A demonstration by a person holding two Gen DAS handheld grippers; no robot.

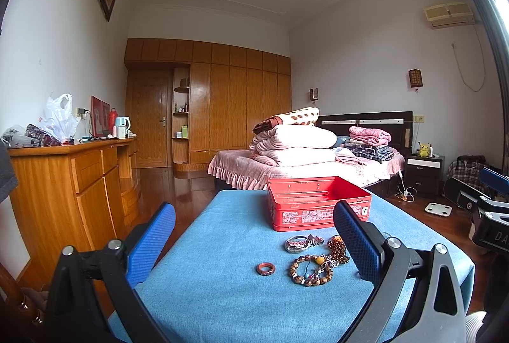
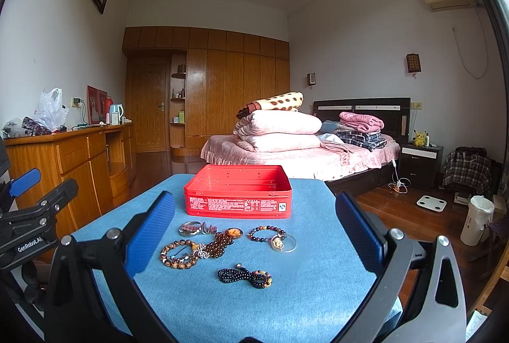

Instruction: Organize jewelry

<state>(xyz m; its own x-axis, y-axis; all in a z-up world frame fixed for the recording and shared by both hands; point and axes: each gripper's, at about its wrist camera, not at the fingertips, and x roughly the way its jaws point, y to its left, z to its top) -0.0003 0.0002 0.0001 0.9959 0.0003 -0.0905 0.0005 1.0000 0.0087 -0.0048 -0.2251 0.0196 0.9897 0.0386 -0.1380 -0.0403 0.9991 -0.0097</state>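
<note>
Left gripper (image 1: pixel 254 234) jaws spread wide, nothing between the pads. Right gripper (image 2: pixel 254 231) likewise released and empty.

Surface: blue cloth-covered table (image 2: pixel 203 304), extending forward between both pairs of jaws.

Room, left of the jaws: wooden dresser (image 2: pixel 63 158) against the wall, white plastic bag (image 2: pixel 51 110) on top. Straight ahead, beyond the table: wooden wardrobe wall (image 2: pixel 222 88). Right of that: bed (image 2: pixel 286 158) with folded pink quilts (image 2: pixel 280 129).

Right wrist view, between the jaws, left to right: brown bead bracelet (image 2: pixel 178 254) near the left finger, dark bead necklace (image 2: pixel 245 276) centre, multicoloured bead bracelet (image 2: pixel 267 233) further right. Open red tin box (image 2: pixel 238 193) stands just behind them.

Left wrist view: reddish ring (image 1: pixel 265 268) lies between the jaws.
</note>
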